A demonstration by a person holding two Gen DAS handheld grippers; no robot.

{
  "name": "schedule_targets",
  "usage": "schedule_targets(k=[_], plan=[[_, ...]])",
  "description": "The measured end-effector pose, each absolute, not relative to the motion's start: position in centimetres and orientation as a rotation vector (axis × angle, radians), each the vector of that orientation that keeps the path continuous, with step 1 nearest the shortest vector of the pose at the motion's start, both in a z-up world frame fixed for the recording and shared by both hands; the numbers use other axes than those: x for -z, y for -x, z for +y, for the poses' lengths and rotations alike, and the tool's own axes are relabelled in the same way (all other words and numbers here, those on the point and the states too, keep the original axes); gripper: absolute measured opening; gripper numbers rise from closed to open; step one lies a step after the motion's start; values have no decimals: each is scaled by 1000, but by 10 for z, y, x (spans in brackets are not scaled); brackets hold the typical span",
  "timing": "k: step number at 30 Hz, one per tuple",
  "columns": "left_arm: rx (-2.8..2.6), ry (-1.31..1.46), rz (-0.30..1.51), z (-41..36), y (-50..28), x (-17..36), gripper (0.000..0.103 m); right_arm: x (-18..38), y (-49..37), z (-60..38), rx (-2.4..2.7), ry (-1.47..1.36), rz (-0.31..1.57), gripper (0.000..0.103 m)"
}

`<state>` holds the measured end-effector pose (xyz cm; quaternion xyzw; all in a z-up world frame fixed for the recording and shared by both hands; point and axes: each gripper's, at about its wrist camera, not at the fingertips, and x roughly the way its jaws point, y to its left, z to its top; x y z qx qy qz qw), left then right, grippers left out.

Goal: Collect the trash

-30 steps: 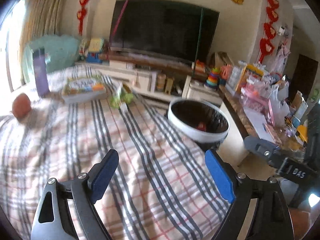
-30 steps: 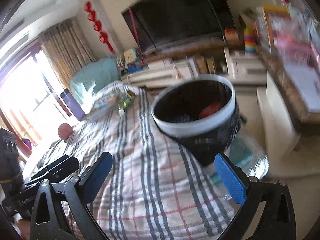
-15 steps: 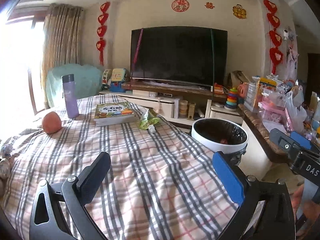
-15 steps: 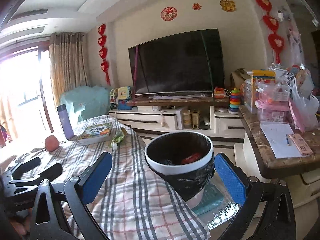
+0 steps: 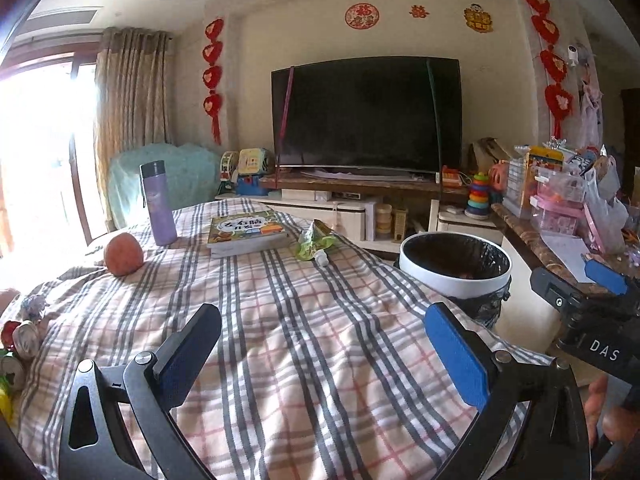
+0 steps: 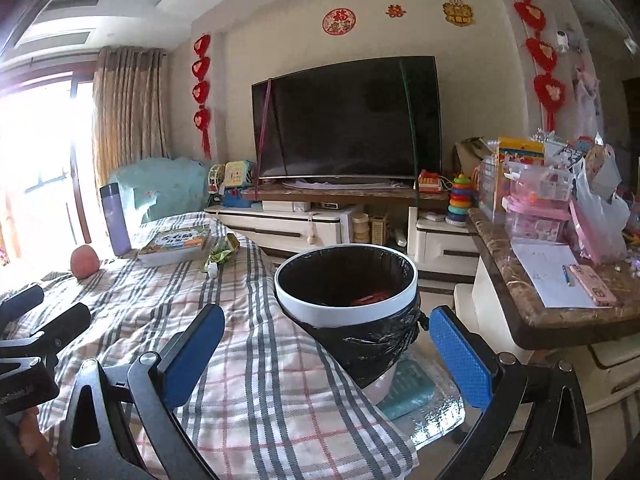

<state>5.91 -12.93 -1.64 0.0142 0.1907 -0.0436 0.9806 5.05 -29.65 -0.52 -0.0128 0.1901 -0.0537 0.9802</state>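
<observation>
**Both grippers empty above the plaid cloth**

The left gripper [image 5: 320, 344] and right gripper [image 6: 326, 344] hover with jaws spread wide, holding nothing. Beyond, the lined trash bin [image 6: 346, 280] stands beside the plaid cloth [image 5: 280, 320]. Farther back, a crumpled green wrapper [image 5: 314, 242] lies just beside a book [image 5: 248, 232].

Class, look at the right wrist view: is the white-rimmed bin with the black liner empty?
No: a red item lies inside the white-rimmed bin with the black liner.
</observation>
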Motion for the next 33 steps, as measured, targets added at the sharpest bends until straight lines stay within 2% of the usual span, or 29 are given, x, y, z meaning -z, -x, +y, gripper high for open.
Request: schedule_targets(k=[33], plan=[[74, -21, 361, -118, -55, 19, 102, 1, -42, -291, 66, 22, 345, 103]])
